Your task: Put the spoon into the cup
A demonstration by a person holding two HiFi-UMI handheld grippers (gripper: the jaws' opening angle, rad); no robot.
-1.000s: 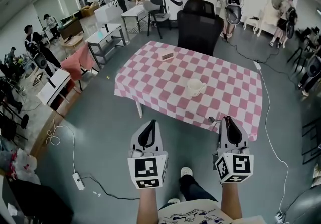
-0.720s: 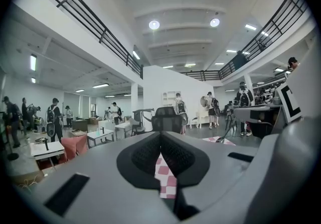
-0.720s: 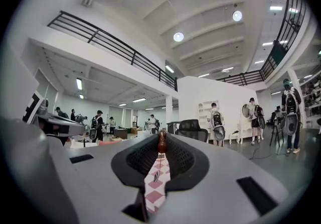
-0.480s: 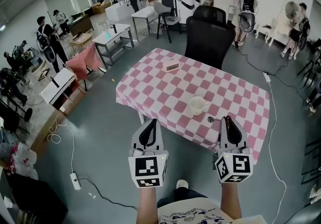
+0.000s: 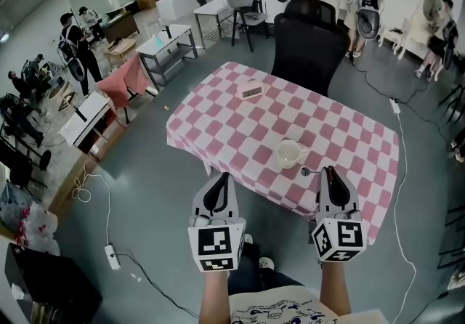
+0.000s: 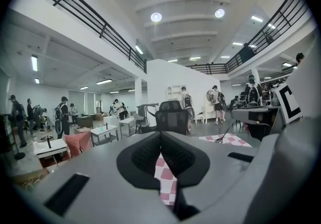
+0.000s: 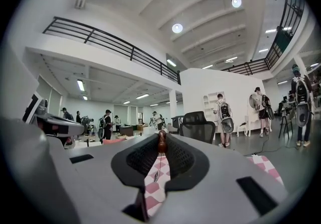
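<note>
- The right gripper (image 5: 328, 171) is held at the near edge of the checked table (image 5: 218, 126); its jaws are pressed onto the brown handle end of the spoon (image 5: 311, 170)
- In the right gripper view the handle tip of the spoon (image 7: 161, 142) sits pinched right at the fingertips of the right gripper (image 7: 161, 137)
- From the grip the spoon sticks out sideways toward the left gripper (image 5: 220, 180); its small bowl hangs over the cloth
- The white cup (image 5: 289, 153) stands upright on the cloth, just beyond the spoon's bowl and a little to its left; the two are close but apart
- The left gripper is short of the table's edge; its jaws are pressed together on nothing, as the left gripper view shows (image 6: 160, 137)
</note>
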